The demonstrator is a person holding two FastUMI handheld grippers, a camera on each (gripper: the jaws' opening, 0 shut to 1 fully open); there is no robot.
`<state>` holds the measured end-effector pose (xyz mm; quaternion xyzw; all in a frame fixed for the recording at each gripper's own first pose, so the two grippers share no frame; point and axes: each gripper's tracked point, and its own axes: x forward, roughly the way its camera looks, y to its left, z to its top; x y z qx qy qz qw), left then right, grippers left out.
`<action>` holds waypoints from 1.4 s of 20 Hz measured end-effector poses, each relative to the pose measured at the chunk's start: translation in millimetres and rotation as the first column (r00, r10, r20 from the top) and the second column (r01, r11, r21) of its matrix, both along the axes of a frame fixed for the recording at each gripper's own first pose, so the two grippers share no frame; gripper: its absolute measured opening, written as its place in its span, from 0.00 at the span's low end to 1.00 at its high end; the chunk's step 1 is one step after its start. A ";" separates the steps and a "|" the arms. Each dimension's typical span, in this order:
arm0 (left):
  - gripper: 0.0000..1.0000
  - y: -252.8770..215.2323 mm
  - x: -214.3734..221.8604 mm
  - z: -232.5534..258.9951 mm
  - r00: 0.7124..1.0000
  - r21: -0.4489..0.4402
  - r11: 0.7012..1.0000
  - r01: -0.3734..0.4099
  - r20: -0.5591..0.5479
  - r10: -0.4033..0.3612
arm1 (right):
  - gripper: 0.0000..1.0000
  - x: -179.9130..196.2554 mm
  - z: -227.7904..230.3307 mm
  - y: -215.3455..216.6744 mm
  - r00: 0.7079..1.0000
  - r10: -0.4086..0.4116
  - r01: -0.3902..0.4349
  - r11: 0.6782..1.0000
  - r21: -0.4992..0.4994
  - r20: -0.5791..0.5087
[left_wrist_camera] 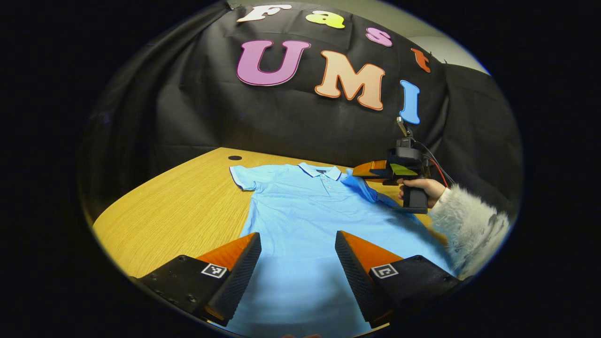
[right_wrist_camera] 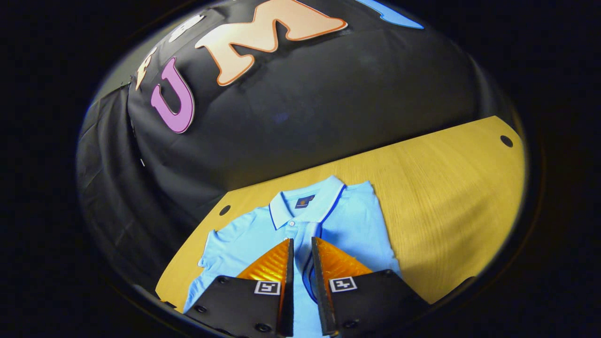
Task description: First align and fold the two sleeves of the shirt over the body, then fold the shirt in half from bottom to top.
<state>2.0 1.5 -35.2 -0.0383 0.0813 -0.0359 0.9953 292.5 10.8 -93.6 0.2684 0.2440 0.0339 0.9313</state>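
Step in hand, as I judge it: the first sleeve fold, with the light blue polo shirt lying flat, collar away from me, on the wooden desk. My right gripper has its fingers nearly closed on the right sleeve, carried over the body; my left gripper hovers wide open and empty above the lower body, the left sleeve still spread out. Next I should lay this sleeve flat and release it; whether both fingers actually press the fabric is hard to confirm, and the hem is cut off.
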 end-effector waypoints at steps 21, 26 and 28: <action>0.94 54.2 49.4 86.1 0.997 0.135 0.991 0.012 0.079 -0.022 | 0.97 -227.2 71.2 17.8 0.968 0.193 -0.173 0.977 -0.127 0.162; 0.93 79.4 86.6 118.1 0.995 0.179 0.983 0.045 0.075 -0.059 | 0.97 -266.4 64.3 -19.1 0.974 0.103 -0.065 0.980 -0.186 0.200; 0.93 92.9 106.8 125.2 0.997 0.182 0.983 0.021 0.068 -0.033 | 0.97 -277.5 59.4 -33.5 0.976 0.057 -0.012 0.978 -0.208 0.210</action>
